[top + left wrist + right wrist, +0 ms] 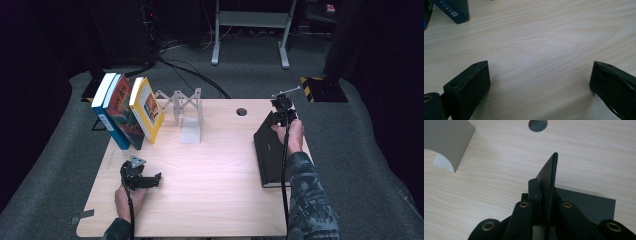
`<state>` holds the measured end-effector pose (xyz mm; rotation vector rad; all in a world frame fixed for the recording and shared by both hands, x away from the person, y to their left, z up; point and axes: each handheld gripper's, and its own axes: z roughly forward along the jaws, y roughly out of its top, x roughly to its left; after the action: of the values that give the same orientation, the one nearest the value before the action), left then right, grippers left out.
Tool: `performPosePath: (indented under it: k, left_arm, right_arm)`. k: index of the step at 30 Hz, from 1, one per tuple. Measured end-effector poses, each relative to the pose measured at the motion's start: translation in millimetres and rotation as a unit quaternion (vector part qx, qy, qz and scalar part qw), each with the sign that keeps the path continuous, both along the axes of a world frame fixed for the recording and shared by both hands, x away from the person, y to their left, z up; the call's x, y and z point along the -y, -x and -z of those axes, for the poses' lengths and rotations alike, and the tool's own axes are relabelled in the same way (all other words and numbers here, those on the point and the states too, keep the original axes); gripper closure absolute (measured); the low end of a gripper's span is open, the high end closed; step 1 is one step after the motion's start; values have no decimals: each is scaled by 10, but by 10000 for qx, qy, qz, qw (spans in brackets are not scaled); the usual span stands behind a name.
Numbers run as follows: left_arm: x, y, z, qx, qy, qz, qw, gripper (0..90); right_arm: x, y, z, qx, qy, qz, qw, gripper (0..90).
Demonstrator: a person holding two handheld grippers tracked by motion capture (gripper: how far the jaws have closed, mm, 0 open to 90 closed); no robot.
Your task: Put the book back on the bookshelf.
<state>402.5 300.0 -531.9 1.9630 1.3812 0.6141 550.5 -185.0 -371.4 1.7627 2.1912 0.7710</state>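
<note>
A black book (270, 150) lies flat near the right edge of the wooden table (215, 175). My right gripper (281, 116) is at its far corner, shut on the black front cover (550, 177). That cover stands edge-on between the jaws, lifted off the rest of the book (586, 205). My left gripper (150, 181) rests low over the table at the front left. In its own view the left gripper (540, 75) is wide open with only bare wood between its fingers.
Three books lean together at the back left: blue (107, 107), dark red (122, 112) and yellow (146, 107). Next to them stand an accordion rack (175, 102) and a grey metal bookend (190, 122). A cable hole (242, 111) lies at the back.
</note>
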Motion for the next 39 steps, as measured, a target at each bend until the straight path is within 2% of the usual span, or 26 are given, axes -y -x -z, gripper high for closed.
performPosePath:
  k: [6,9,13,16,19,21,24,28,31,33,34,37,39]
  left_arm:
    - [1,0,1,2,9,7,10000,30]
    - [2,1,1,8,22,10,10000,32]
    - [2,1,1,15,13,12,10000,34]
    - [4,3,1,18,29,9,10000,37]
    - [3,4,0,15,13,19,10000,39]
    - [4,4,0,18,16,22,10000,42]
    - [3,6,-1,17,11,29,10000,43]
    - [4,7,-1,23,15,34,10000,49]
    - [5,7,0,34,23,36,10000,50]
    - [5,7,-2,24,12,35,10000,50]
    - [5,7,-2,25,12,35,10000,51]
    - [6,7,-2,28,12,34,10000,53]
    - [6,8,-1,50,14,44,10000,56]
  right_arm:
    - [-59,44,-129,530,114,327,9980,871]
    - [-83,76,-203,1053,232,474,9930,871]
    - [-141,172,-263,1827,398,560,9808,872]
    - [-175,289,-259,2156,444,497,9742,872]
    - [-128,467,-240,2454,373,498,9674,871]
    - [-106,601,-221,2721,379,425,9606,871]
    - [-116,803,-188,2988,351,331,9531,872]
    - [-112,1032,-162,3209,283,171,9466,875]
    - [-70,1190,-131,3393,211,156,9403,877]
    - [-7,1278,-121,3404,104,147,9401,880]
    - [34,1322,-117,3384,-9,154,9409,883]
    - [99,1472,-120,3322,-86,20,9432,884]
    - [174,1581,-97,3307,-229,-74,9434,887]
